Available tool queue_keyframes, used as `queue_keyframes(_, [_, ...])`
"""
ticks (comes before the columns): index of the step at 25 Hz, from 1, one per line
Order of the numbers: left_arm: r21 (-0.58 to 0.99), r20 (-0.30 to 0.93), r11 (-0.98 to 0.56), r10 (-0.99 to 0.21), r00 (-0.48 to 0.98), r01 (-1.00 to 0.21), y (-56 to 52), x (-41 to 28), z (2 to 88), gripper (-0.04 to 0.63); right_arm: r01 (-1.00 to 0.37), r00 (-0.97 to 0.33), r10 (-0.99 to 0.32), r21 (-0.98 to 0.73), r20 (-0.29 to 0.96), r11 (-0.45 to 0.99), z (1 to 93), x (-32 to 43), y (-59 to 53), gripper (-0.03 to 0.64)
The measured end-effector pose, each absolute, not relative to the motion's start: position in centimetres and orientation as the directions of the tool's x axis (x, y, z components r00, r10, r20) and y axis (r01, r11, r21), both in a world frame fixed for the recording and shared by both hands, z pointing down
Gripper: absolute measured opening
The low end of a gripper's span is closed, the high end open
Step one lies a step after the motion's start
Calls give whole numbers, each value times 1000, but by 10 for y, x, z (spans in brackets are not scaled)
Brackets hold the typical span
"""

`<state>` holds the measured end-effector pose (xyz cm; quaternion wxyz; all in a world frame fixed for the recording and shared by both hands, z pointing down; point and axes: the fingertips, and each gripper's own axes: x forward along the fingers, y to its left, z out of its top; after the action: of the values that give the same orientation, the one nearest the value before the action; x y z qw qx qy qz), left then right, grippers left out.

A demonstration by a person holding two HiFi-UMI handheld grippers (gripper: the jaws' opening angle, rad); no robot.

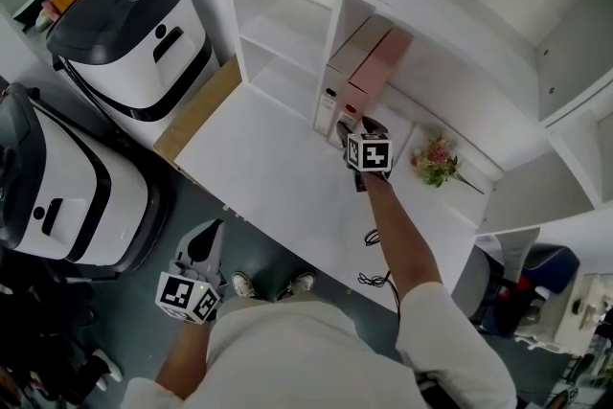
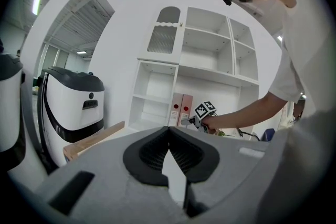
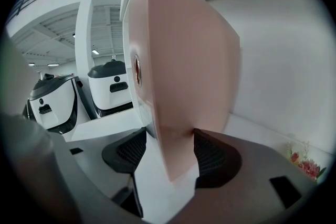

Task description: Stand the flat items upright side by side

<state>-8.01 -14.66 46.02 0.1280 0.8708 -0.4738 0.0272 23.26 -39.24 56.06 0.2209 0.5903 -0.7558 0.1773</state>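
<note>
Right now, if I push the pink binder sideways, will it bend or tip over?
Probably stiff: the pink binder shows flat, straight faces between the right tongs. Pushed sideways it may tip, being tall and narrow, though the beige binder beside it should block that side. Weight cannot be judged.

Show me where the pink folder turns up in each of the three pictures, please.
Head view: the pink folder stands upright in the shelf unit, upper centre, just beyond the right tongs.
Left gripper view: the folder is small, at centre, low in the shelf unit.
Right gripper view: it fills the centre, clamped in the right tongs.
Shared landmark: the white-and-black machines, left of the folder everywhere.
</note>
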Motion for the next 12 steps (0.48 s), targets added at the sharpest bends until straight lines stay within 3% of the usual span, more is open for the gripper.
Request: queue_keyframes(12, [252,166,-507,-817,553,-824,-146,-91,482,15,-973,-211,-781,-49,588,227,566,242,-405,296])
